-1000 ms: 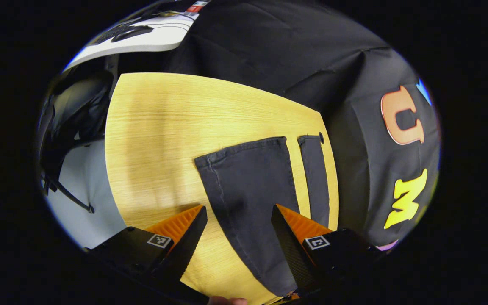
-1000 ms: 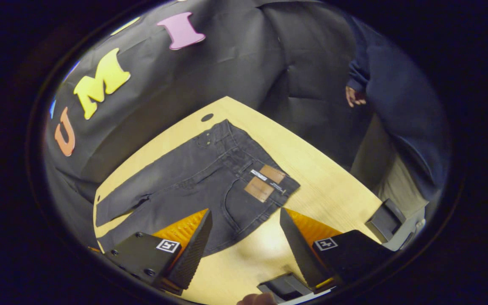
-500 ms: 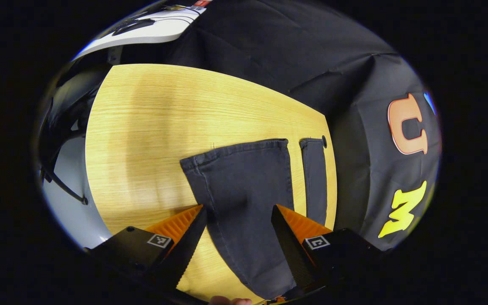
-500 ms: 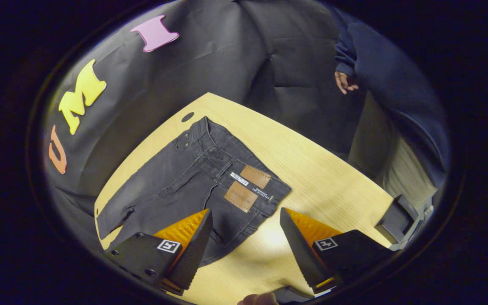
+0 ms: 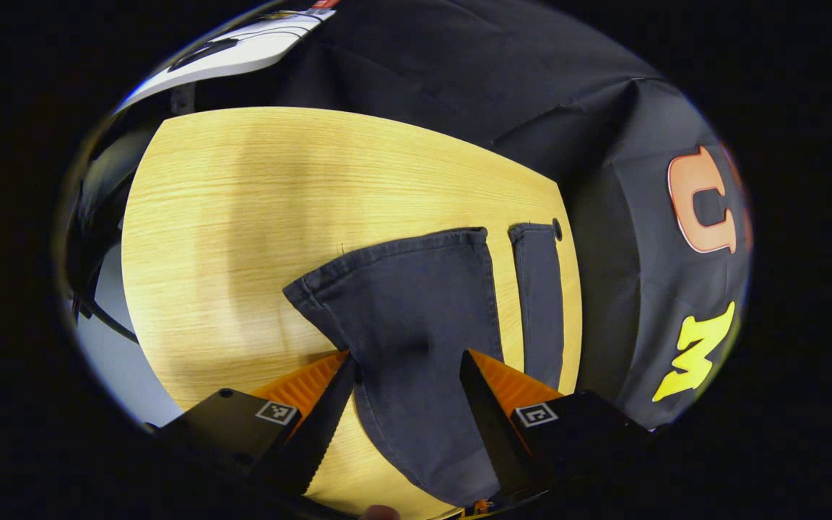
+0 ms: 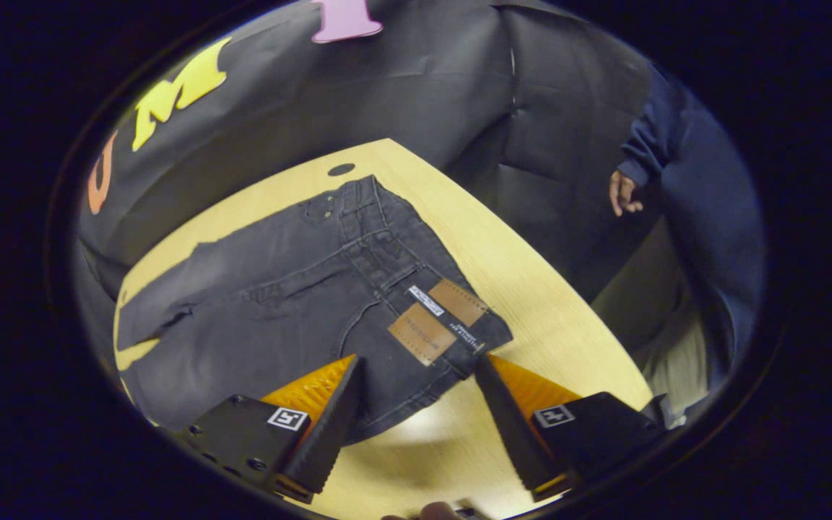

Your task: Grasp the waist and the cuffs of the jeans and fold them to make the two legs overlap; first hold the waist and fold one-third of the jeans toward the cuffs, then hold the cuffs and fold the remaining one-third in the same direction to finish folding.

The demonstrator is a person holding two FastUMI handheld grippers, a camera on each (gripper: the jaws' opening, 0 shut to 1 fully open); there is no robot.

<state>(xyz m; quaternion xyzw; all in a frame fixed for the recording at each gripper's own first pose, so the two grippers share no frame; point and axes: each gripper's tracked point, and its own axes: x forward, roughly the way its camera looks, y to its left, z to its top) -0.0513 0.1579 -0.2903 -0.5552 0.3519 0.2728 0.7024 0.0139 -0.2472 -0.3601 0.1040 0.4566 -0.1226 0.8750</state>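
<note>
The dark grey denim jeans point(image 6: 293, 289) lie spread flat on the pale yellow wood-grain table point(image 5: 257, 209), the two legs side by side with a strip of bare wood between them, so nothing is folded yet. The step in hand looks like the very first one: getting a hold on the near cuff and the near waist corner so that one leg can be laid over the other.

In the left gripper view, the left tool point(image 5: 407, 383) is released, its jaws wide and straddling the near leg a little short of the near cuff point(image 5: 387, 249); the far cuff point(image 5: 535, 231) lies just beyond, by the small round hole point(image 5: 557, 230) in the table. In the right gripper view, the right tool point(image 6: 419, 390) is also released, empty, hovering over the near waist corner beside the two tan leather patches point(image 6: 438, 318).

Next, each tool probably needs to drop to the near edge of the jeans, pinch only that edge of fabric, then lift and carry it across toward the far leg together, keeping the cloth taut.

A person in a dark blue sleeve point(image 6: 683, 166) stands beyond the waist end.
</note>
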